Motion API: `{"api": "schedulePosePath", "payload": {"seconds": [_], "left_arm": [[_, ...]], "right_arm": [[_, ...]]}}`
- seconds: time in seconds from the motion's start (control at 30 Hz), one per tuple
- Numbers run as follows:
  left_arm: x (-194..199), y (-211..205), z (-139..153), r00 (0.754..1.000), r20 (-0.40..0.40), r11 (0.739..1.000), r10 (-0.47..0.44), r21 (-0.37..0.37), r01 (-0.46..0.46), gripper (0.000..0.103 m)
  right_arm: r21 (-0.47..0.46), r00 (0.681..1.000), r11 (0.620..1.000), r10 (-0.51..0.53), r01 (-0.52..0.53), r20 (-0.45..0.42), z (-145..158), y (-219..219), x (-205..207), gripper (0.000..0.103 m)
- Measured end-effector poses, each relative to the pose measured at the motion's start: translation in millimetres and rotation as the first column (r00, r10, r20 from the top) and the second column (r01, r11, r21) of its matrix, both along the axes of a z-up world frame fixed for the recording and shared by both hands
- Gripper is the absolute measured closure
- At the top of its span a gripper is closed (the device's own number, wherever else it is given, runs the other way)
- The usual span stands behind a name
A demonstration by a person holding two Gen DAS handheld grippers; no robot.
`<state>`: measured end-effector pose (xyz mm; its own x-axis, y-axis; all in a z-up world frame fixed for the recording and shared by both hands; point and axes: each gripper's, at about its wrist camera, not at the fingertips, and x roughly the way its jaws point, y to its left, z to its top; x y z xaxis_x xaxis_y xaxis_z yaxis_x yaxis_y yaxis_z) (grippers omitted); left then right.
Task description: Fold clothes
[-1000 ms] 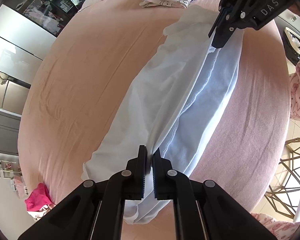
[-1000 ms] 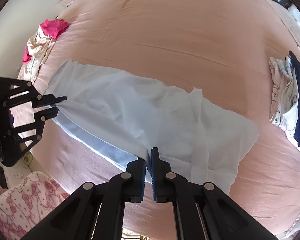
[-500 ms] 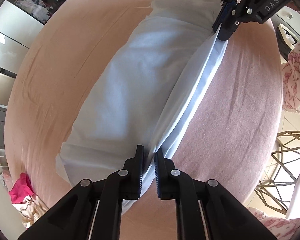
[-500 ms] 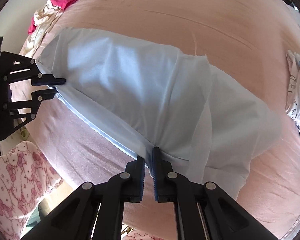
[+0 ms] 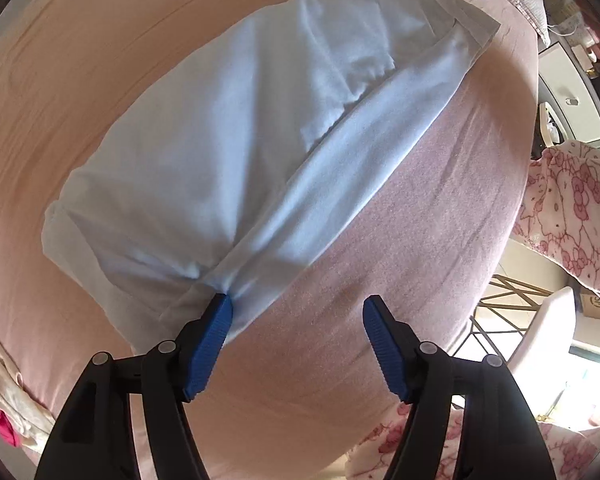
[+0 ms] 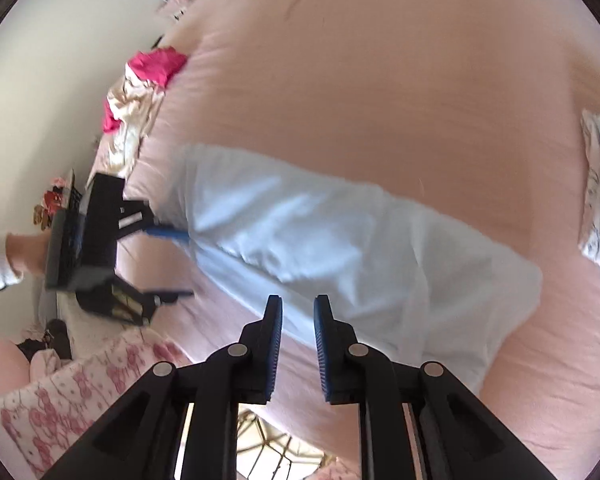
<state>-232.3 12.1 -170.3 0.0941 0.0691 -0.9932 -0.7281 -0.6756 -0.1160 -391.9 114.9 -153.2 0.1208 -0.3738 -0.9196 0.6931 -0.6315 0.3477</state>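
Cloth is what we are working with: a pale blue cotton garment (image 5: pixel 228 152), folded lengthwise into a long band, lies flat on the pink bedsheet (image 5: pixel 400 240) near the bed's near edge. Its long axis runs along that edge, from our left gripper (image 5: pixel 296 312) at one end to our right gripper (image 6: pixel 298 312) toward the other. In the left wrist view our left gripper's jaws are opening and already stand wide; one blue pad (image 5: pixel 214 332) touches the garment's near corner, the other stands clear over bare sheet, so nothing is pinched. In the right wrist view, which is blurred, our right gripper's jaws are opening too, though the gap is narrower; the band's edge lies just beyond the tips and no cloth sits between the pads. We judge the lengthwise fold laid down and both ends let go. The band lies forward of both grippers, and the coming cross fold turns on that axis: one short end must travel along it to meet the other. Our left gripper, touching its end, is nearer. A heap of pink and cream clothes (image 6: pixel 140 92) lies at the far left corner.
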Motion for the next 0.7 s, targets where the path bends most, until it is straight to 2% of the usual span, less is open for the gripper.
{"api": "schedulePosePath", "payload": {"seconds": [0.03,0.07,0.1,0.13,0.17,0.27,0.33,0.4,0.43,0.5,0.57,0.6,0.63,0.7], "left_arm": [[-0.4,-4.2,6.9,0.999,0.032,0.999,0.030,0.018,-0.030,0.037],[-4.5,-6.6,19.1,0.998,0.022,0.996,0.064,0.057,-0.065,0.037],[-8.6,-9.0,31.2,0.995,0.014,0.990,0.099,0.095,-0.099,0.037],[-12.9,-11.2,43.3,0.991,0.004,0.982,0.133,0.134,-0.132,0.037],[-20.6,-9.5,54.3,0.986,-0.038,0.975,0.161,0.163,-0.153,0.037],[-49.0,11.4,62.0,0.970,-0.165,0.968,0.178,0.207,-0.142,0.037],[-82.9,9.0,38.0,0.963,-0.214,0.977,0.163,0.173,-0.127,0.037],[-105.6,16.1,9.8,0.973,-0.211,0.993,0.096,0.090,-0.078,0.037],[-105.6,13.5,-2.8,0.977,-0.212,0.998,0.029,0.052,-0.018,0.037],[-98.0,-7.7,-17.1,0.962,-0.250,0.994,-0.108,-0.029,0.104,0.035],[-95.8,-38.5,-8.5,0.962,-0.250,0.994,-0.107,0.005,0.112,0.034],[-98.7,-50.5,-4.0,0.972,-0.224,0.997,-0.071,0.005,0.074,0.035],[-101.8,-58.4,-0.8,0.982,-0.186,0.999,-0.037,-0.001,0.037,0.035],[-106.1,-57.7,10.1,0.982,-0.190,1.000,-0.006,0.005,0.007,0.035]], "right_arm": [[0.025,0.998,0.999,-0.018,0.020,-0.067,-4.9,-7.8,-1.9,0.066],[0.048,0.990,0.998,-0.035,0.042,-0.135,-9.7,-15.6,-3.9,0.059],[0.074,0.980,0.995,-0.050,0.066,-0.195,-15.9,-22.0,-6.0,0.059],[0.122,0.976,0.988,-0.070,0.097,-0.207,-29.6,-19.8,-9.4,0.059],[0.154,0.977,0.981,-0.090,0.121,-0.191,-40.6,-14.5,-16.1,0.059],[0.125,0.976,0.981,-0.125,0.149,-0.180,-38.0,-1.8,-23.3,0.059],[0.121,0.976,0.988,-0.072,0.098,-0.204,-32.1,0.5,-21.5,0.059],[0.155,0.975,0.988,0.019,0.016,-0.221,-35.9,7.8,-20.7,0.059],[0.183,0.972,0.983,0.067,-0.025,-0.227,-41.0,14.5,-21.2,0.059],[0.228,0.972,0.971,0.118,-0.070,-0.204,-57.5,41.2,-27.9,0.061],[0.249,0.979,0.966,0.116,-0.071,-0.170,-63.0,67.7,-38.2,0.061],[0.261,0.981,0.964,0.090,-0.043,-0.172,-59.6,75.6,-43.9,0.046],[0.274,0.983,0.962,0.064,-0.014,-0.174,-56.2,83.4,-49.6,0.042],[0.283,0.982,0.958,0.006,0.048,-0.187,-45.1,89.9,-59.2,0.042]]}}
